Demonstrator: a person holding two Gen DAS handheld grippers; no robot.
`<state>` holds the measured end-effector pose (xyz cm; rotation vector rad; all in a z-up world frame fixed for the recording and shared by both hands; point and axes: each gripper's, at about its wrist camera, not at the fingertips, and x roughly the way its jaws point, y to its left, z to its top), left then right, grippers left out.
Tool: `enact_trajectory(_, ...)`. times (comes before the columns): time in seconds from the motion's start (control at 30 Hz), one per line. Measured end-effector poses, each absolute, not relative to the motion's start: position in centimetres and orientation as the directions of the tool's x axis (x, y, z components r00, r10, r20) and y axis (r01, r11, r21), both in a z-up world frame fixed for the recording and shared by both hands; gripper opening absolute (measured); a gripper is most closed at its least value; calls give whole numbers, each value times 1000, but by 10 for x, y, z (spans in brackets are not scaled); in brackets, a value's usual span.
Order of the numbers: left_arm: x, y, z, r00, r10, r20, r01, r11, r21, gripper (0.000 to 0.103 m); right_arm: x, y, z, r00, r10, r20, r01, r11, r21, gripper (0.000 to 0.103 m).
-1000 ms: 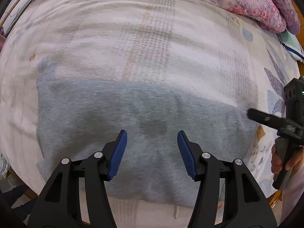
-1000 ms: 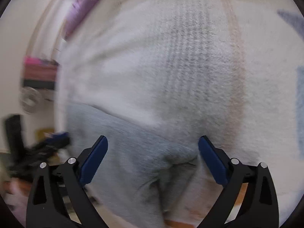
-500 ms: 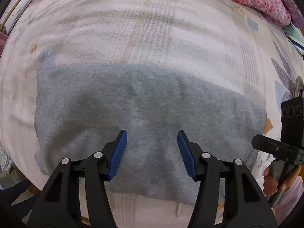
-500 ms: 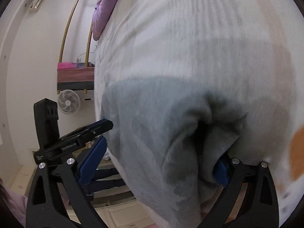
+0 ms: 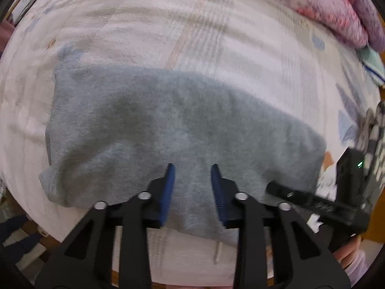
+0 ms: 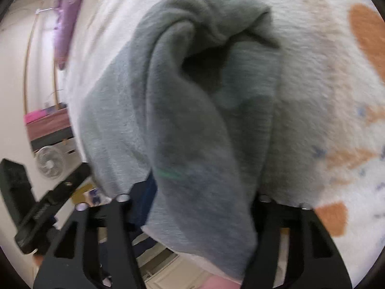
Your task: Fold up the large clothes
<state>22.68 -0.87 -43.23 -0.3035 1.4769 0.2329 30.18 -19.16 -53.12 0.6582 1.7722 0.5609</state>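
Left tongs [image 5: 191,175] parted; right tongs [image 6: 204,192] clamped shut.

A plain grey garment [image 5: 173,130] is seen, darker in its folds in the right wrist view, on a white blanket [image 5: 149,33] marked with faint beige and grey checked bands, blue-grey leaf shapes and orange patches [image 6: 368,33]. Black frames and blue pads are shown on the left gripper [image 5: 191,187], and a black frame with one dark blue pad is shown on the right gripper [image 6: 202,192]. A quilt [image 5: 336,9] printed with pink and red flowers is seen at the far edge, and a purple cloth [image 6: 66,21] is seen in the right wrist view.
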Motion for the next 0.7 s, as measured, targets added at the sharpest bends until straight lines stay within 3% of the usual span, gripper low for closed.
enact_trajectory(0.03, 230, -8, -430, 86, -33, -996, -331, 942, -60, 9, 302, -190, -530, -238, 660, -712, 158, 750, 642, 43)
enact_trajectory(0.07, 234, -9, -428, 76, -21, -997, -320, 947, -44, 6, 303, -188, -529, -243, 647, -723, 157, 762, 629, 42)
enact_trajectory(0.3, 276, 2, -405, 77, -22, -997, -267, 963, -41, 4, 311, -148, -514, -272, 443, -854, 100, 896, 433, 41)
enact_trajectory(0.5, 315, 11, -415, 22, -58, -998, -212, 975, -62, 3, 303, -144, -514, -252, 448, -858, 125, 894, 430, 42)
enact_trajectory(0.7, 341, 13, -438, -96, -20, -995, -167, 986, -4, 2, 301, -147, -515, -243, 453, -858, 152, 891, 428, 43)
